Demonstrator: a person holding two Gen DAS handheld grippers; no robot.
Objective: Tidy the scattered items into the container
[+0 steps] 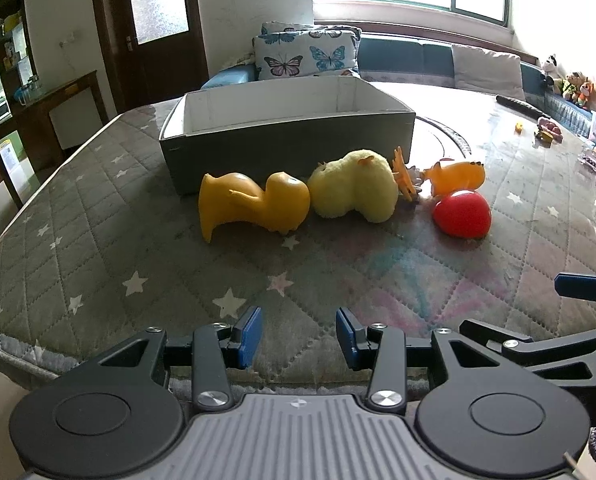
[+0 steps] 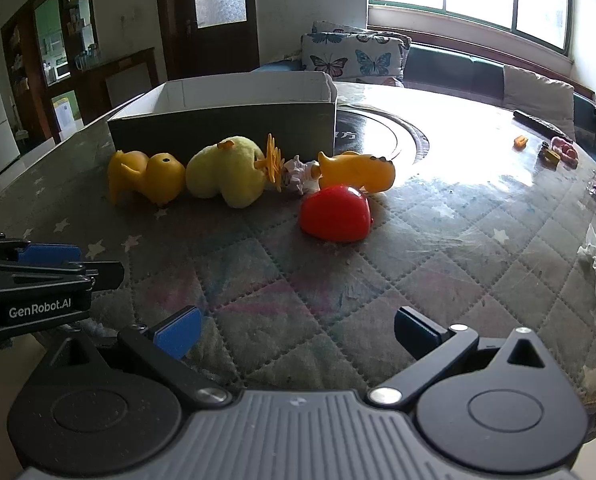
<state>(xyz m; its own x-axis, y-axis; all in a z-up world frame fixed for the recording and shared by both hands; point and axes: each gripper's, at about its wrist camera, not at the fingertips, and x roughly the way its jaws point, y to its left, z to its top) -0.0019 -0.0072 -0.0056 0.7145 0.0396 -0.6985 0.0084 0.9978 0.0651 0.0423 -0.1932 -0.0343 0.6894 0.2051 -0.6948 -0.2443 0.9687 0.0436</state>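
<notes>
Here, "GenRobot.AI" in white on the left gripper [image 2: 49,258], jaws apart, holding nothing; right gripper [image 2: 298,334] wide, holding nothing; toys in a row by the box [image 1: 285,136]: yellow duck [image 1: 253,206], fluffy chick [image 1: 354,192], red ball [image 1: 462,213]

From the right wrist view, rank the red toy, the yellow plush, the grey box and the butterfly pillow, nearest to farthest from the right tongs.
1. Red toy, just ahead, slightly right of centre.
2. Yellow plush, behind it to the left, in the toy row.
3. Grey box, directly behind the row.
4. Butterfly pillow, off the table, by the window seat.
</notes>
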